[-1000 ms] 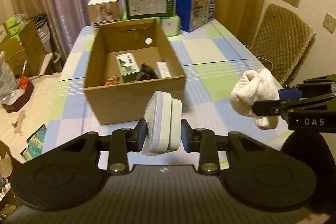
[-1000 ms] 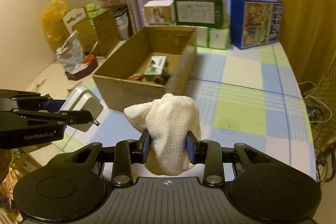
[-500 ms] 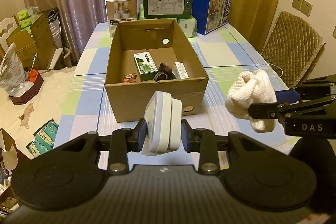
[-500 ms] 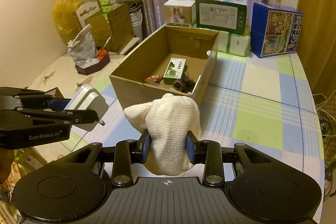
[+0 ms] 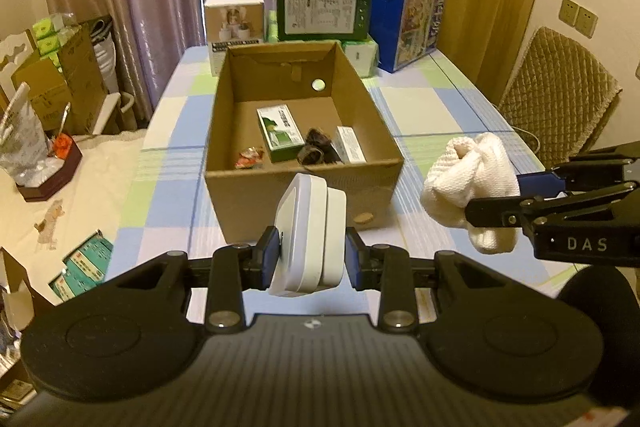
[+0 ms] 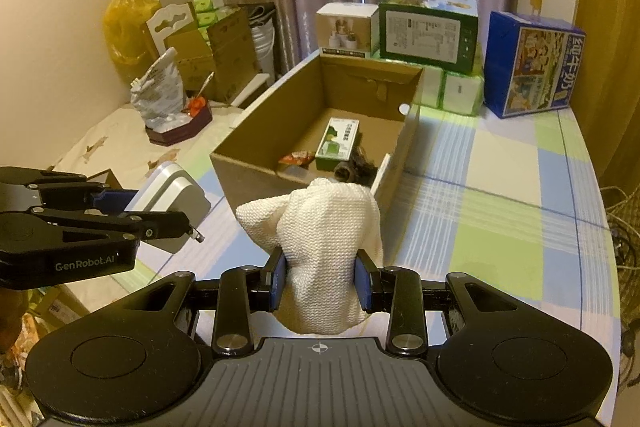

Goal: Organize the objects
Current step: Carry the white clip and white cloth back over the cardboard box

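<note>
The white power adapter (image 5: 308,235) is clamped between the fingers of the left gripper (image 5: 311,259), held in the air just near of the open cardboard box (image 5: 304,187). To its right, the right gripper (image 6: 320,281) grips a white knitted cloth (image 6: 328,247). Inside the box lie a green carton (image 5: 280,133), a small white box (image 5: 350,145), what looks like a snack wrapper (image 5: 250,159) and a dark object (image 5: 316,149), all on the checked tablecloth (image 5: 420,107)

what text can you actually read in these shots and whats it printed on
"DAS": on the side of the right gripper, seen from the left wrist view.
"GenRobot.AI": on the side of the left gripper, seen from the right wrist view.
"纯牛奶": large characters on the blue carton.
Green carton, white box and the small green packet in the cardboard box: print too small or blurred to read.
</note>
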`<state>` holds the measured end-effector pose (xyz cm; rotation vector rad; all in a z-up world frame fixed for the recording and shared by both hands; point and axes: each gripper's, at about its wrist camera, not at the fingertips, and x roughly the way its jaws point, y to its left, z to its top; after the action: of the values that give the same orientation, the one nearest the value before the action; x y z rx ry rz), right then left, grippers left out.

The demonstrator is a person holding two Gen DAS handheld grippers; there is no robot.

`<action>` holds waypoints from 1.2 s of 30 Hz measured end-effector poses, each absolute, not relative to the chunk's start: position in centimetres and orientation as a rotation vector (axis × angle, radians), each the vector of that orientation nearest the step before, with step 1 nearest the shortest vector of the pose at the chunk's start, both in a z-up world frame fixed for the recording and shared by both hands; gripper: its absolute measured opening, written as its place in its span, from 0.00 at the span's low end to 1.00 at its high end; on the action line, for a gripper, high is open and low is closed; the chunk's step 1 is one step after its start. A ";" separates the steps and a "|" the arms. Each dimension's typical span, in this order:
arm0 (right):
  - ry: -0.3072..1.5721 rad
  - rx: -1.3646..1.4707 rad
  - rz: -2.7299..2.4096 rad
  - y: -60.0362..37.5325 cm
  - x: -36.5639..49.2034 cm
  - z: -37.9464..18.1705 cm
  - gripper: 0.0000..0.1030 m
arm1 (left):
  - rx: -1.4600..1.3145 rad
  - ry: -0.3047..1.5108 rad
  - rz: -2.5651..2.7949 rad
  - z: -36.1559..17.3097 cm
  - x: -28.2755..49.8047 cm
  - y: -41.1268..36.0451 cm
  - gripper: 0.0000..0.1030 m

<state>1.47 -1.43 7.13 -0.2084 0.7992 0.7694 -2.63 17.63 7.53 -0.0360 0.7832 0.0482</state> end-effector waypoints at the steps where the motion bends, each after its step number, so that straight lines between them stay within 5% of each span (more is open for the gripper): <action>1: 0.795 -0.209 0.771 -1.2 1.7 7.3 0.31 | -0.036 0.781 0.049 7.7 -2.4 17.8 0.28; 15: 0.764 -0.212 0.790 3.1 7.2 9.1 0.31 | -0.012 0.776 0.042 9.3 4.1 20.5 0.28; 36: 0.871 -0.289 0.778 9.4 18.4 3.8 0.32 | 0.028 0.861 0.000 5.5 16.0 23.9 0.28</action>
<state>18.37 9.36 3.81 -0.2890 0.8705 0.7776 16.00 23.86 5.46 0.0281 0.8608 0.0000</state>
